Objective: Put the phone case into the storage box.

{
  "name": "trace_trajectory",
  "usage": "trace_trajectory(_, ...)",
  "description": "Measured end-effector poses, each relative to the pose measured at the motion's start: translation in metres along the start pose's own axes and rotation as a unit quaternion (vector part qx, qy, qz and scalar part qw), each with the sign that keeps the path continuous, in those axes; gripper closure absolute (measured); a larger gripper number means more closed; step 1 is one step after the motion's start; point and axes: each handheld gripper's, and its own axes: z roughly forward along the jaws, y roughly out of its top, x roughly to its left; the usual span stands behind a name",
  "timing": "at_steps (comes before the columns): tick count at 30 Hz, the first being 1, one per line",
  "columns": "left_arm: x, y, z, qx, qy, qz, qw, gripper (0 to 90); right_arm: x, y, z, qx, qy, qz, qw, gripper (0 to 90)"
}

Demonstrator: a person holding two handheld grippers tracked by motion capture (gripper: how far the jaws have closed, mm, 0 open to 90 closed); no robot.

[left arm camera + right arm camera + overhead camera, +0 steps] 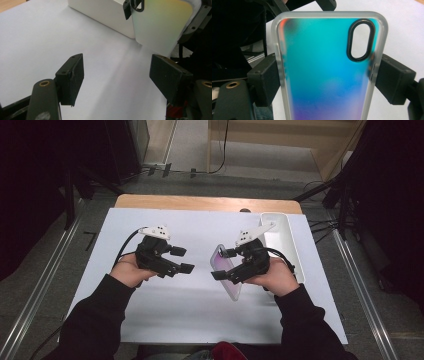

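A translucent phone case [324, 70] with an iridescent blue-to-purple back and a black-ringed oval camera hole stands between the jaws of my right gripper [329, 77]. Its pads [265, 75] press on the case's two long edges. In the high view the case [231, 289] sits right of centre, just above the white sheet, in that right gripper [222, 265]. My left gripper [183, 259] hovers a short way to the case's left, pointing at it. Its jaws [116, 77] stand open with nothing between them, and the case [160, 25] shows beyond them.
A white rectangular tray [282, 237] lies at the back right, close behind the right hand, and also shows as the white tray [105, 12] past the left jaws. A white sheet [200, 310] covers the wooden table [200, 202]. Dark stands and cables flank the table.
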Motion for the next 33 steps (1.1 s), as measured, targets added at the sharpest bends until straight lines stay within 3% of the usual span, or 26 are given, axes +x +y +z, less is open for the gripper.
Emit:
trace_trajectory(17,-0.001,-0.028,0.006,-0.012,0.024,-0.003,0.9996,27.6,-0.004,0.002,-0.018,-0.008,-0.025,0.016,0.9995,14.6)
trace_trajectory(25,-0.001,-0.041,0.008,-0.014,0.036,-0.01,0.9992,27.6,-0.006,0.003,-0.029,-0.014,-0.04,0.029,0.9987,14.6)
trace_trajectory(29,0.0,-0.047,0.006,-0.022,0.037,-0.023,0.9988,27.6,-0.006,0.004,-0.035,-0.017,-0.051,0.039,0.9978,14.6)
trace_trajectory(33,0.001,-0.054,0.006,-0.014,0.047,-0.029,0.9984,27.6,-0.009,0.003,-0.042,-0.023,-0.063,0.043,0.9968,14.6)
